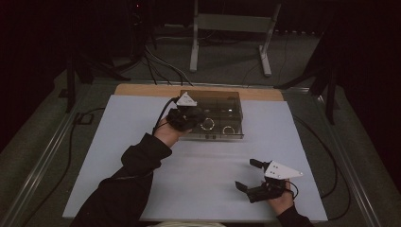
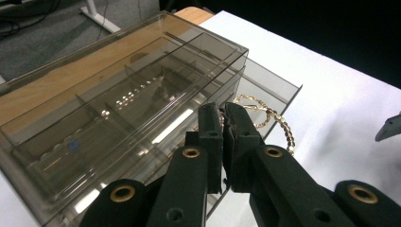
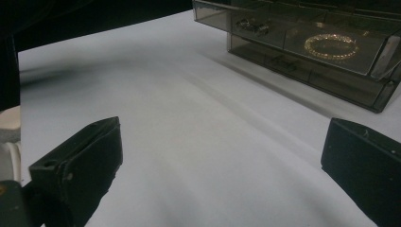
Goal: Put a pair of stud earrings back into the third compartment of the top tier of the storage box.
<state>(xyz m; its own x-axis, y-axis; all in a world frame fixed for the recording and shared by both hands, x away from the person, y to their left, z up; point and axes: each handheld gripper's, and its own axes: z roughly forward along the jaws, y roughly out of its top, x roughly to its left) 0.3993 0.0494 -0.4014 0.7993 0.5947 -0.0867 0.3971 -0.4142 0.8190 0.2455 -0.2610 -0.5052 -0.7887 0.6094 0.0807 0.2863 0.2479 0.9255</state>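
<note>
Left gripper sits at the near left corner of the smoky clear drawer box, held up off the white worktop by the left hand, dark sleeve trailing back to the near edge. In the left gripper view its fingers are clenched together, pads touching, right at the front edge of a pulled-out drawer; whether they pinch the drawer's lip or only rest against it I cannot tell. A gold bead bracelet lies in that drawer just beyond the fingertips.

Centre: the box stands at the far middle of the worktop, drawers open toward the person. Two pale rings of jewellery show in the open tray.

Right: right gripper rests low near the front right of the worktop, well apart from the box, in the right hand. Its fingers are released, spread wide, nothing between them but bare white surface.
</note>
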